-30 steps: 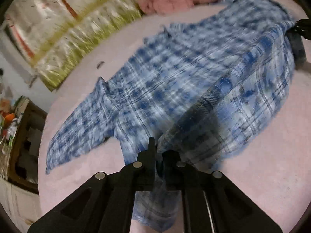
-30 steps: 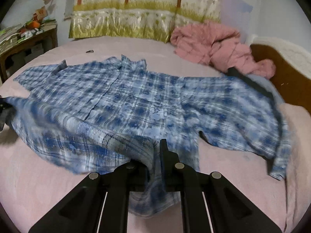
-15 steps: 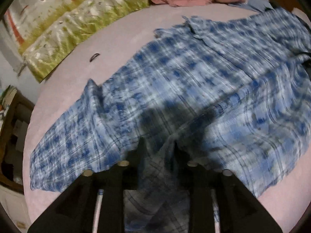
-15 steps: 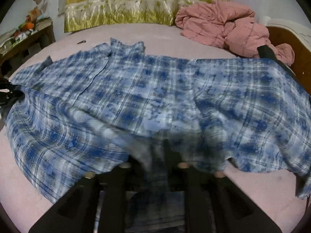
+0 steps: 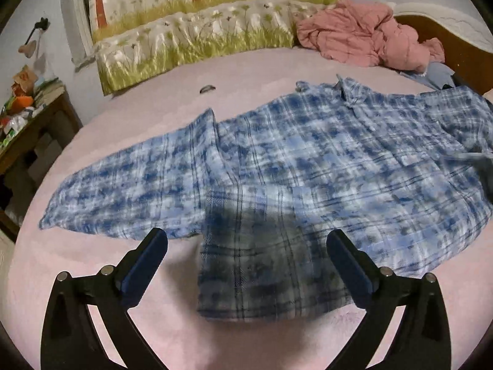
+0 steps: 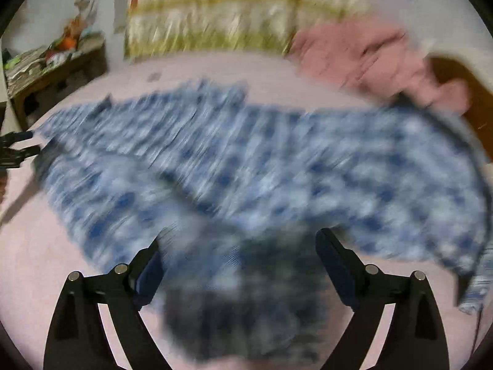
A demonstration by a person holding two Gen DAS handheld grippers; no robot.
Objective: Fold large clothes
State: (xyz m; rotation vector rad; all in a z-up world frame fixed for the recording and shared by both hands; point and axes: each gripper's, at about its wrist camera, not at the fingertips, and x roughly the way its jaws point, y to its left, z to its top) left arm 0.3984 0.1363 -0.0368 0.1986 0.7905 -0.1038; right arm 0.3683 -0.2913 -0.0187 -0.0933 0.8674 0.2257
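A blue and white plaid shirt (image 5: 308, 166) lies spread across the pink bed, its collar toward the pillows and one sleeve stretched to the left. My left gripper (image 5: 246, 240) hangs over the shirt's near hem, its jaws opening wide; cloth lies below and between them, and neither pad presses on it. In the blurred right wrist view the same shirt (image 6: 277, 166) fills the middle. My right gripper (image 6: 238, 246) is also opening, with the shirt's near edge lying loose between its jaws. The left gripper (image 6: 15, 151) shows at the far left edge there.
A pink bedsheet (image 5: 92, 277) covers the bed. A flower-printed pillow (image 5: 191, 40) lies along the head. A crumpled pink blanket (image 5: 366, 34) sits at the back right by a brown headboard (image 5: 456, 46). A cluttered wooden side table (image 5: 27, 123) stands left.
Both grippers held the shirt's hem shut a second ago; both have since opened and let the cloth drop onto the bed. The shirt now lies flatter and both views have swung.
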